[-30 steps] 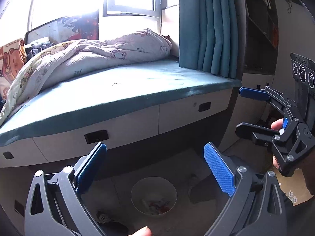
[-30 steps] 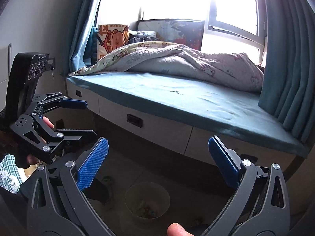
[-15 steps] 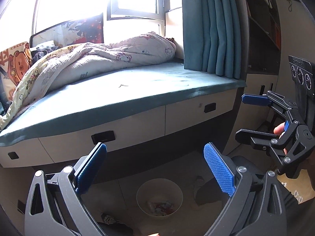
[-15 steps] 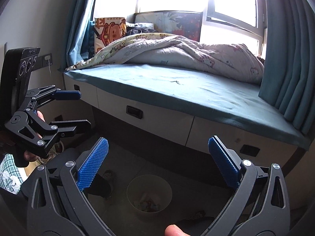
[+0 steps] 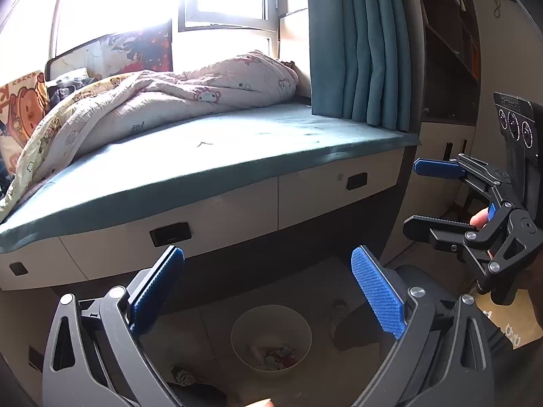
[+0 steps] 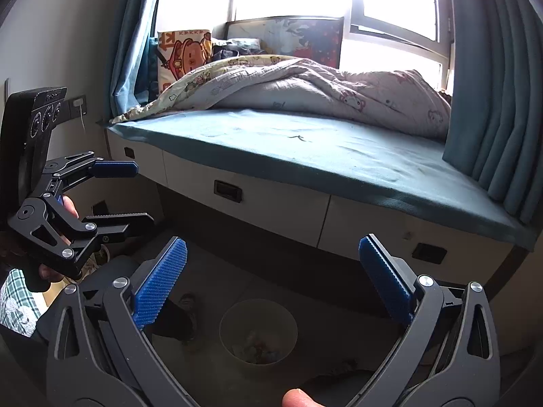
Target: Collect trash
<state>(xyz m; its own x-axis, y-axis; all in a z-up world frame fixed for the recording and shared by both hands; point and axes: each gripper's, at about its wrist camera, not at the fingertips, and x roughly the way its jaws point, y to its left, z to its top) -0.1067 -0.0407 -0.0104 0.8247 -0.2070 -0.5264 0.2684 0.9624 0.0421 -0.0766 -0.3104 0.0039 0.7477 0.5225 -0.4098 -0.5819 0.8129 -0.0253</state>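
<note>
A pale round trash bin (image 5: 271, 337) stands upright on the floor just before the bed (image 5: 217, 169), colourful scraps (image 5: 275, 356) at its bottom.

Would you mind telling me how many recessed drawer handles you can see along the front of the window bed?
3: a left handle, a middle handle and a right handle, all along the bed front. More may be hidden beyond the frame edges.

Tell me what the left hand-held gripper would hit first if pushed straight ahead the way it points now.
Probably the white drawer front under the teal mattress. The left hand-held gripper is open and holds nothing, with nothing between its fingers and the bed base. The trash bin sits lower on the floor, likely below that line; fisheye depth is uncertain.
</note>
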